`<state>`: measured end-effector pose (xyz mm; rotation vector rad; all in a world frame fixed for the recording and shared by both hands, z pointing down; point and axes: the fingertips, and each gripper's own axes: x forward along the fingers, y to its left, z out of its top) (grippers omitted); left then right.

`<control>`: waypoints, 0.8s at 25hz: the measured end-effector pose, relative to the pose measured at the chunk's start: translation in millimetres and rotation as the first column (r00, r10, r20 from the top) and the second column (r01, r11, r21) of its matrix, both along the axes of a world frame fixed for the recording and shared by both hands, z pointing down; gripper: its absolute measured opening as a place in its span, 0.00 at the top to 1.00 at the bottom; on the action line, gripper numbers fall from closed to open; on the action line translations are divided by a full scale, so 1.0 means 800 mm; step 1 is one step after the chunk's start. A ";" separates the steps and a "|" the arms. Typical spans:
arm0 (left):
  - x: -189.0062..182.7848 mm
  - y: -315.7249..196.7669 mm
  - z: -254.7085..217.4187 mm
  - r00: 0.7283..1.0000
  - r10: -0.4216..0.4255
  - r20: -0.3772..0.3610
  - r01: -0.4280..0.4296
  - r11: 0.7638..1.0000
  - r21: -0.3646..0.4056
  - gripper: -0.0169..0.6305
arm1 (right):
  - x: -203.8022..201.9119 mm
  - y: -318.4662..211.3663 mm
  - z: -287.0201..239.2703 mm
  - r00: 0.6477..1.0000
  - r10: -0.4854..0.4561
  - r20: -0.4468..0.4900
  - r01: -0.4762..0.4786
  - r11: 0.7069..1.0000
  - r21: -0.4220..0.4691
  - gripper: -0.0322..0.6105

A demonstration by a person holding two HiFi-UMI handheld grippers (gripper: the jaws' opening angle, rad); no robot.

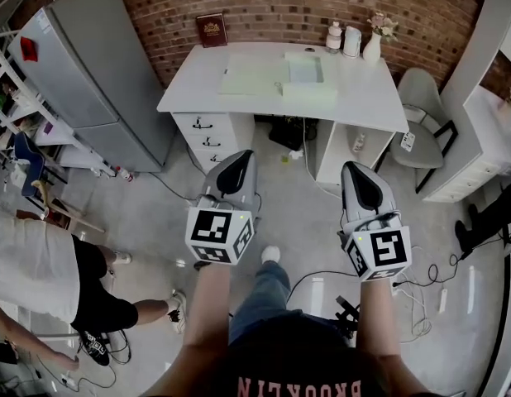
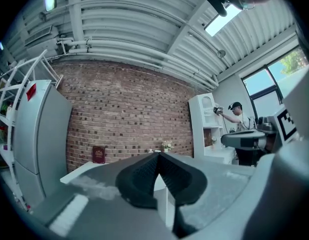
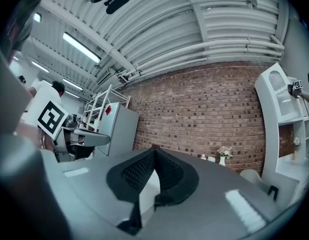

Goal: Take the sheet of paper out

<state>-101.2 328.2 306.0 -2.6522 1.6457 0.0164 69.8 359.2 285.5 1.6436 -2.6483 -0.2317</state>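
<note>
A white desk stands against the brick wall, well ahead of both grippers. A pale green flat sheet or folder lies on it, with a shallow clear tray to its right. Which piece is the loose paper I cannot tell from this distance. My left gripper and right gripper are held level over the floor, short of the desk, side by side. In the left gripper view the pads meet at the tip with nothing between. The right gripper is likewise shut and empty.
A red book, two small bottles and a vase of flowers line the desk's back. Drawers sit under its left side. A grey chair is right, a grey fridge left. Another person stands left; cables cross the floor.
</note>
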 end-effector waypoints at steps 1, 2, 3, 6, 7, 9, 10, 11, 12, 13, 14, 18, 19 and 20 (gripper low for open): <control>-0.001 -0.018 0.000 1.000 0.006 0.002 -0.006 1.000 -0.001 0.97 | -0.001 -0.018 0.000 1.000 0.006 0.004 -0.006 1.000 -0.002 0.95; -0.002 -0.037 -0.001 1.000 0.011 0.004 -0.011 1.000 -0.002 0.97 | -0.003 -0.036 0.000 1.000 0.012 0.006 -0.012 1.000 -0.003 0.95; -0.005 -0.056 -0.001 1.000 0.015 0.003 -0.015 1.000 -0.004 0.97 | -0.006 -0.054 -0.001 1.000 0.016 0.006 -0.016 1.000 -0.005 0.95; -0.010 -0.113 -0.003 1.000 0.026 0.000 -0.026 1.000 -0.010 0.97 | -0.015 -0.108 -0.003 1.000 0.025 0.003 -0.025 1.000 -0.012 0.95; -0.011 -0.132 -0.002 1.000 0.031 0.000 -0.031 0.999 -0.012 0.97 | -0.017 -0.126 -0.002 1.000 0.029 0.003 -0.029 0.999 -0.015 0.95; -0.014 -0.168 0.000 0.999 0.042 0.001 -0.042 0.999 -0.019 0.97 | -0.021 -0.161 0.000 0.999 0.039 0.003 -0.039 0.999 -0.023 0.95; -0.016 -0.187 0.001 0.999 0.047 0.001 -0.047 0.999 -0.022 0.97 | -0.023 -0.178 0.000 0.999 0.045 0.003 -0.045 0.999 -0.025 0.95; -0.020 -0.205 0.001 0.999 0.052 0.000 -0.052 0.998 -0.025 0.97 | -0.026 -0.196 -0.001 0.999 0.052 0.004 -0.052 0.998 -0.026 0.95; -0.023 -0.223 0.000 0.998 0.058 -0.001 -0.058 0.998 -0.026 0.97 | -0.030 -0.213 -0.002 0.998 0.059 0.005 -0.059 0.998 -0.026 0.95; -0.028 -0.239 -0.001 0.998 0.063 -0.003 -0.063 0.998 -0.027 0.97 | -0.034 -0.229 -0.004 0.998 0.066 0.006 -0.066 0.998 -0.024 0.95; -0.032 -0.255 -0.002 0.998 0.068 -0.005 -0.068 0.997 -0.026 0.97 | -0.038 -0.243 -0.006 0.997 0.071 0.005 -0.071 0.997 -0.021 0.95; -0.044 -0.304 -0.001 0.997 0.079 -0.013 -0.079 0.996 -0.031 0.97 | -0.052 -0.288 -0.006 0.996 0.082 -0.017 -0.082 0.997 -0.014 0.95; -0.045 -0.312 0.001 0.997 0.081 -0.016 -0.081 0.996 -0.034 0.97 | -0.053 -0.297 -0.005 0.996 0.086 -0.018 -0.086 0.996 -0.017 0.95; -0.046 -0.319 0.004 0.996 0.084 -0.018 -0.085 0.996 -0.038 0.97 | -0.053 -0.304 -0.003 0.996 0.089 -0.016 -0.090 0.996 -0.021 0.95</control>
